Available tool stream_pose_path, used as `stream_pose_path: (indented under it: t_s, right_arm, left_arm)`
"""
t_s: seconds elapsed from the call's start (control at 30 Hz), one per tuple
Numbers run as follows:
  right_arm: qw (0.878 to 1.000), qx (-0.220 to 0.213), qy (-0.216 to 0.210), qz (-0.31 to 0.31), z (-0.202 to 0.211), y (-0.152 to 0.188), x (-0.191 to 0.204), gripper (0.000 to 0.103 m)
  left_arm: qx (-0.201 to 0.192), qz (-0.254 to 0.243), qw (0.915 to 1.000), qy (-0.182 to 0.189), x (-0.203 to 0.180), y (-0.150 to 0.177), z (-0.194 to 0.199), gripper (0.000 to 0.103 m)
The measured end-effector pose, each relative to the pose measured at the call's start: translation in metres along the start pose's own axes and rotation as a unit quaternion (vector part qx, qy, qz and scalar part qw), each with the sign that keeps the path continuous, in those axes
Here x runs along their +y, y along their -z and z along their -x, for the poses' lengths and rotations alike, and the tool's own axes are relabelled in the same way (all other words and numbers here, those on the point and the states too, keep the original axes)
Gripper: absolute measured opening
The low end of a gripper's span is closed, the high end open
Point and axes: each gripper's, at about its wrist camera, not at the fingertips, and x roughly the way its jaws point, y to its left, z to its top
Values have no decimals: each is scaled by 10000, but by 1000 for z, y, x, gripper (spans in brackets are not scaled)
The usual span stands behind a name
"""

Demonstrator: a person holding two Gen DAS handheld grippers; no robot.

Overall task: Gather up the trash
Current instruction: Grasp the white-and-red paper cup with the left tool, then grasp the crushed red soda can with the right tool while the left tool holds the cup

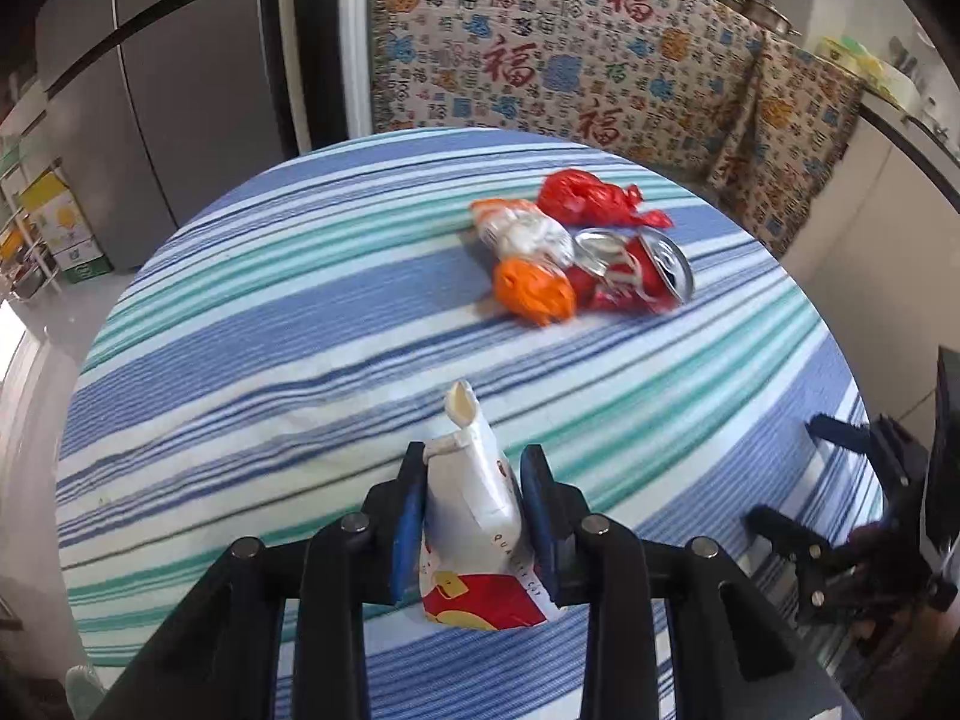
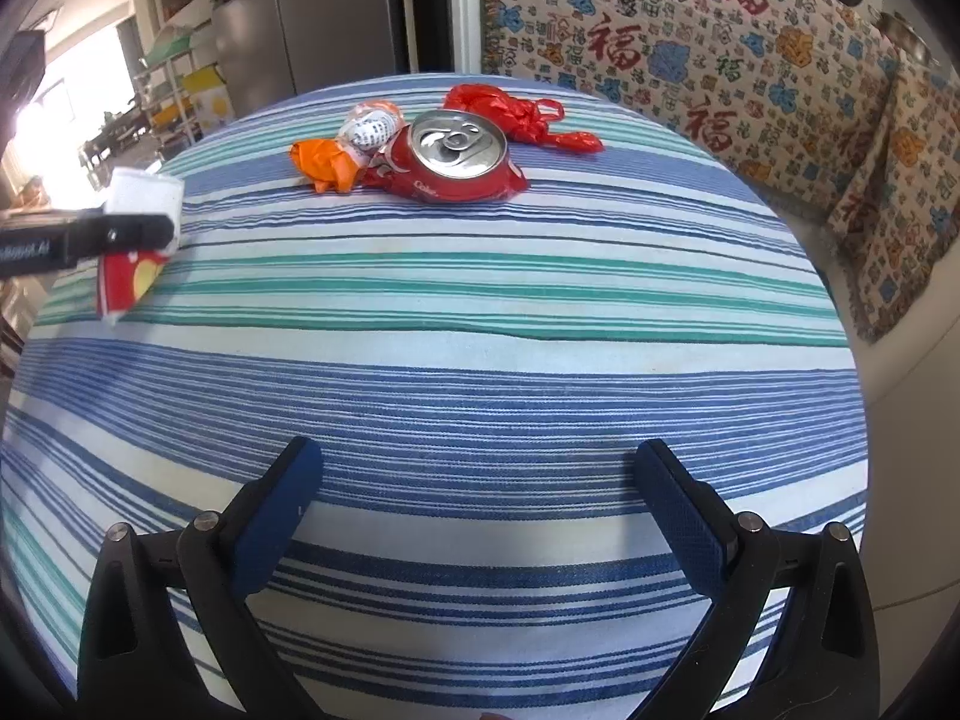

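White-and-red crumpled paper carton point(image 1: 474, 516) sat clamped between left gripper point(image 1: 474, 480) pads, lifted off striped tablecloth point(image 2: 480, 312), likely for disposal. Right gripper point(image 2: 480, 516) hung empty, jaws wide apart. Crushed red can point(image 2: 447, 159), wrappers remained far side.

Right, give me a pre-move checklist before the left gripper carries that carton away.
1. Left gripper clamped on the white and red crushed paper carton: ok.
2. Carton lifted clear of the blue and green striped tablecloth: cannot tell.
3. Right gripper open and empty: ok.
4. Crushed red soda can, orange plastic wrapper and red plastic bag collected: not ok.
5. Trash bin in view: not ok.
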Motion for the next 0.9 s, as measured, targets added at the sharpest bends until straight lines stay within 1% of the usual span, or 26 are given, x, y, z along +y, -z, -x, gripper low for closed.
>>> stream_pose_path:
  t_s: [0.03,0.07,0.1,0.13,0.2,0.27,0.3,0.37,0.47,0.57,0.63,0.7,0.8,0.9]
  right_arm:
    - [10000,0,2,-5,0,0,0,103]
    - [10000,0,5,-13,0,0,0,103]
    - [10000,0,10,-25,0,0,-1,103]
    - [10000,-1,10,-31,1,0,-1,103]
    - [10000,2,9,-26,0,-1,-2,103]
    - [10000,18,-4,-11,0,-1,-2,103]
    - [10000,29,-18,2,-1,-3,-3,103]
    - [10000,33,-32,28,-6,-10,-6,102]
    - [9999,-111,-41,21,-14,-32,-13,102]
    - [9983,-424,-385,55,-18,-65,-16,102]
    - [9968,-534,-598,63,-26,-84,-16,102]
    - [9957,-542,-749,7,-38,-98,-16,102]
    - [9956,-601,-726,17,-49,-111,-13,102]
    - [9944,-691,-802,-23,-56,-118,-11,102]
  left_arm:
    - [12,-98,10000,-17,-5,4,-3,41]
    - [13,-201,9997,-100,-9,7,-6,57]
    - [2,-264,9994,-220,-11,11,-9,62]
    - [5,-295,9991,-320,-12,14,-13,64]
    - [-20,-252,9992,-325,-10,17,-19,69]
    - [-81,-99,9995,-293,-5,20,-21,75]
    - [-93,-30,9997,-232,1,24,-19,75]
    - [-138,-8,9996,-243,7,26,-15,75]
    - [-113,-15,9997,-194,14,31,-10,75]
    - [-163,-98,9997,-126,16,34,-9,75]
    - [-195,-127,9997,-122,15,35,-9,76]
    - [-221,-144,9996,-122,15,35,-9,76]
    - [-228,-143,9996,-110,14,35,-10,76]
    - [-227,-148,9996,-106,15,36,-9,76]
